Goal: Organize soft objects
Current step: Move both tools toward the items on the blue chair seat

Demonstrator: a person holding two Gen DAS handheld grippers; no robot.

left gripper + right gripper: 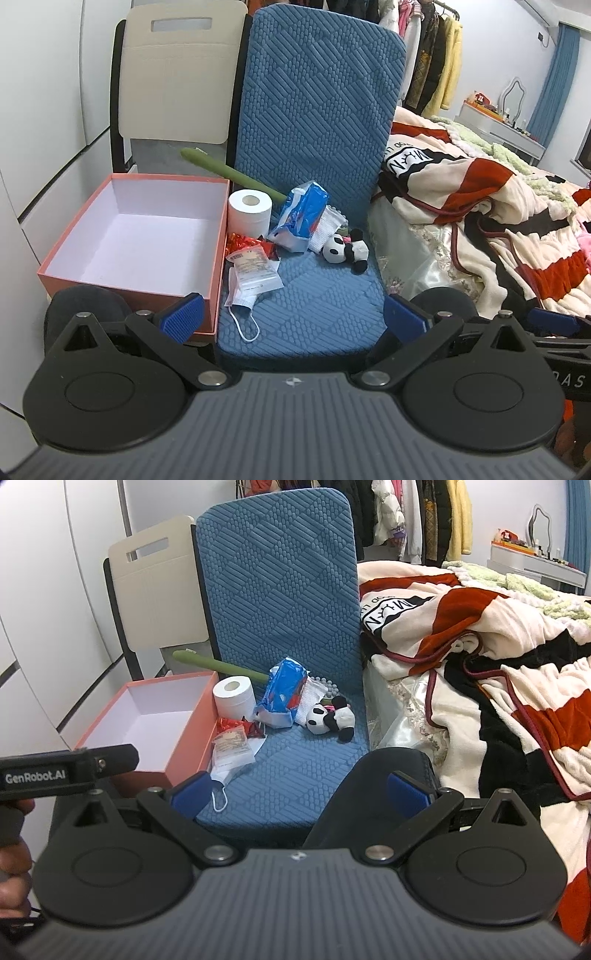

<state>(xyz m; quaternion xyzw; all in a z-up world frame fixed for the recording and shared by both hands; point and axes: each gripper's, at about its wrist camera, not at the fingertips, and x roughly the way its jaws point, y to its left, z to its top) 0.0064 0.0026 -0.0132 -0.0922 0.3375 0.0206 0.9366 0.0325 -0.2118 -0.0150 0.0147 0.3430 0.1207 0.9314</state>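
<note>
Both claws, left claw [291, 321] and right claw [301, 792], hung wide and empty before the blue chair seat [314, 291], where toilet roll [250, 212], tissue pack [301, 218] and panda toy [345, 251] lay heaped beside the empty pink box [74, 275], seemingly awaiting packing.

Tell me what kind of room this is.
Most likely a bedroom. A bed with a rumpled striped blanket sits beside the blue chair, clothes hang on a rack behind, and a vanity with a mirror stands by the blue curtain.
</note>
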